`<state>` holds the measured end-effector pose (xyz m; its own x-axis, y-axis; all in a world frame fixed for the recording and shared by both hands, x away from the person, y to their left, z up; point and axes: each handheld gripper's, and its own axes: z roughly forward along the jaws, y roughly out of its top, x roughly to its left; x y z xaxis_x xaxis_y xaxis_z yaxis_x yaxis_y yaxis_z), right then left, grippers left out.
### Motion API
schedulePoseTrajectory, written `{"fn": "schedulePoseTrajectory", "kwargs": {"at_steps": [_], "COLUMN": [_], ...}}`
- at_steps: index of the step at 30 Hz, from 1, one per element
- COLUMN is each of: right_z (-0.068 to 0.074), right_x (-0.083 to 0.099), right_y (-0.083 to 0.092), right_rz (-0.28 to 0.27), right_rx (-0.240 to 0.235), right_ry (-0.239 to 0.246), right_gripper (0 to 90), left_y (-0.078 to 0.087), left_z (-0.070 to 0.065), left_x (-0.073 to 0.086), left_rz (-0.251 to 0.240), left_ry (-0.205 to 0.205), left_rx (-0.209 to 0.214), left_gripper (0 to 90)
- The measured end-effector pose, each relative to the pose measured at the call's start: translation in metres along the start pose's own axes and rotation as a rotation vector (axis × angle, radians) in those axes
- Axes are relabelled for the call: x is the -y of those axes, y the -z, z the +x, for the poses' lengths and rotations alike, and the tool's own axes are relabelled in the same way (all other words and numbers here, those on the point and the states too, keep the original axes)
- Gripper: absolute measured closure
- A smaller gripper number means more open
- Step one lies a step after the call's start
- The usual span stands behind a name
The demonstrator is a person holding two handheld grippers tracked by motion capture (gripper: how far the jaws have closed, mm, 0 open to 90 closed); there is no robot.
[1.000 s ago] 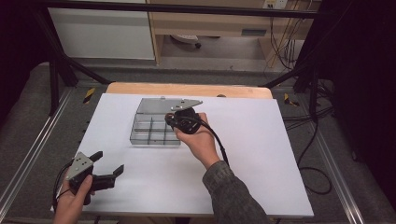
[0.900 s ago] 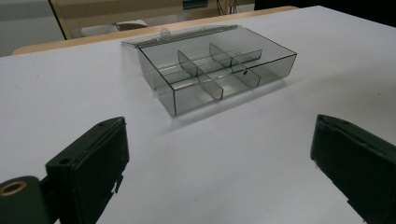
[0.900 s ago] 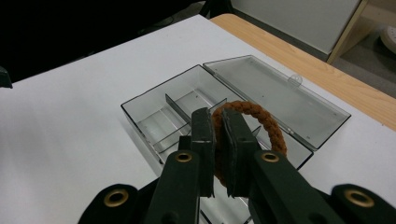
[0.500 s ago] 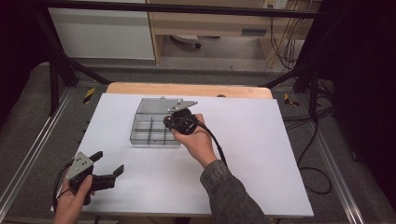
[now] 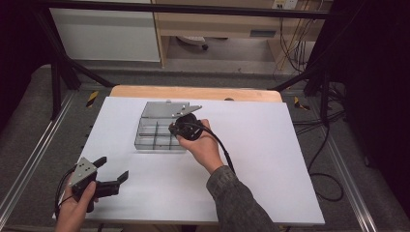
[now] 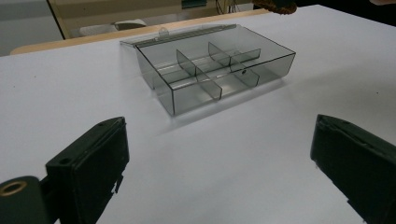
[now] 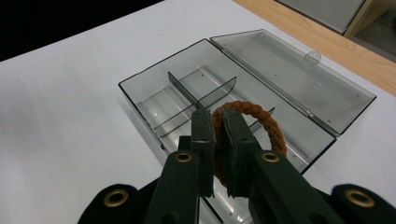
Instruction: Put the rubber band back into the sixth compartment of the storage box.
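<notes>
Right gripper [image 7: 215, 122]: jaws pinched on a brown braided ring [image 7: 261, 122], held above the open clear divided box [image 7: 154, 93].
Left gripper [image 6: 219, 154]: jaws spread wide, held near the table [image 5: 270, 159] corner.

Grippers and sleeve, appearance
Black jaws with brass-ringed pivots; left gripper [image 5: 110, 172] carried a grey plate; right sleeve [image 5: 235, 195] was mottled olive.
</notes>
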<state>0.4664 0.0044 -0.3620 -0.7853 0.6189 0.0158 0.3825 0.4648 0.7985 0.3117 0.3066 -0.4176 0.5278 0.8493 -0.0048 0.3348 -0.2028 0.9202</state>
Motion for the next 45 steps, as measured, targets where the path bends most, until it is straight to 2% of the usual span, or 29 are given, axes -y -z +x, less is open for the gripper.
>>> {"fn": "schedulePoseTrajectory", "kwargs": {"at_steps": [16,26,33,45], "right_z": [-0.001,-0.001,-0.006,-0.01], "right_x": [0.005,0.01,0.016,0.02], "right_y": [-0.012,-0.021,-0.029,-0.037], "right_rz": [0.054,0.082,0.11,0.14], "right_rx": [-0.013,-0.022,-0.028,-0.023], "right_ry": [0.001,-0.014,-0.038,-0.051], "right_gripper": [84.2,84.1,84.1,83.8], "left_y": [0.0,0.0,-0.001,-0.001], "left_z": [-0.001,-0.001,-0.001,-0.001], "left_x": [0.0,0.0,0.0,0.0], "left_rz": [0.0,0.0,0.005,0.006], "left_ry": [0.003,0.001,-0.003,-0.005], "left_rx": [0.004,0.005,0.007,0.011], "left_gripper": [4.6,4.6,4.6,4.7]}}
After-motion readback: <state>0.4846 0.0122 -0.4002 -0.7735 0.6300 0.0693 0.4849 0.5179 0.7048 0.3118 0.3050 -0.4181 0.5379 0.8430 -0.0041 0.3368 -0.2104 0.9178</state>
